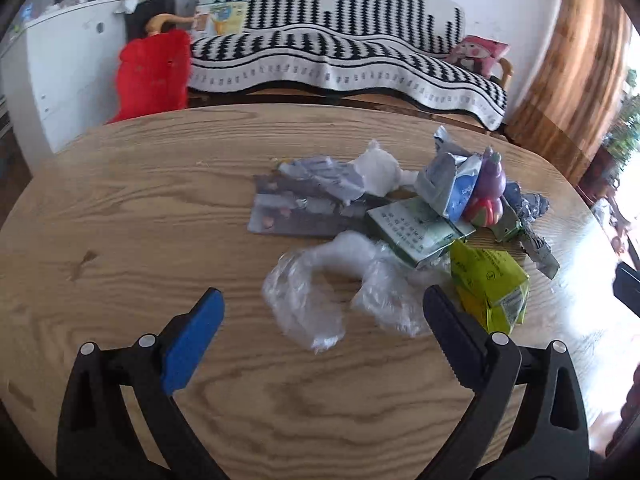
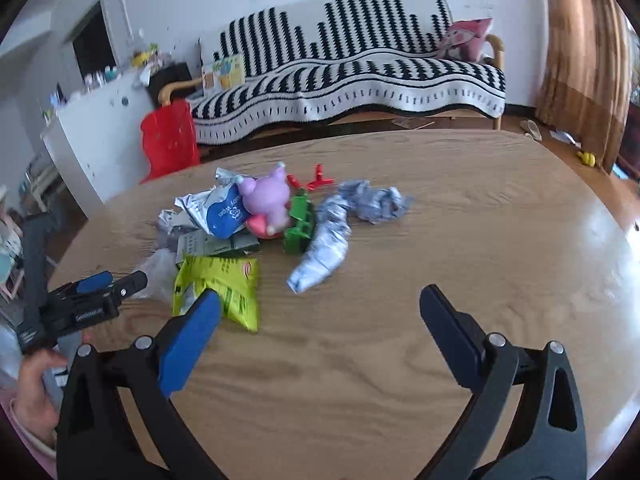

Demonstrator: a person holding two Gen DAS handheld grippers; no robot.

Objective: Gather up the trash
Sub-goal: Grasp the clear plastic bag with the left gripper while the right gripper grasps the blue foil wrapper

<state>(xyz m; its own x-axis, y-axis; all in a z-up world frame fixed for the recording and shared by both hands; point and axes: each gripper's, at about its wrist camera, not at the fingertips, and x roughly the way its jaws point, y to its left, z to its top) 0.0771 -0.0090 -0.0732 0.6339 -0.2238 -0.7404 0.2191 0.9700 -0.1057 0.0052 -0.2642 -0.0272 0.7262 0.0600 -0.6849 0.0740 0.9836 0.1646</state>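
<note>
A heap of trash lies on the wooden table (image 1: 120, 208). Nearest my left gripper (image 1: 324, 300) is a crumpled clear plastic bag (image 1: 320, 292), lying between the open fingers. Behind it are a grey blister sheet (image 1: 296, 212), a green carton (image 1: 416, 228), a yellow-green snack bag (image 1: 492, 284), a blue-and-white wipes pack (image 1: 452, 184) and a purple toy (image 1: 490, 184). My right gripper (image 2: 320, 300) is open above bare table, with the snack bag (image 2: 220, 284) at its left finger and a crumpled silver wrapper (image 2: 324, 248) ahead. The left gripper (image 2: 112, 284) shows at far left, held by a hand (image 2: 36, 384).
A sofa under a black-and-white blanket (image 1: 348, 48) stands behind the table. A red chair (image 1: 154, 76) and white cabinet (image 1: 60, 64) are to the left, a brown curtain (image 1: 568, 72) to the right. A green plastic piece (image 2: 300, 224) and a red clip (image 2: 318, 180) lie among the trash.
</note>
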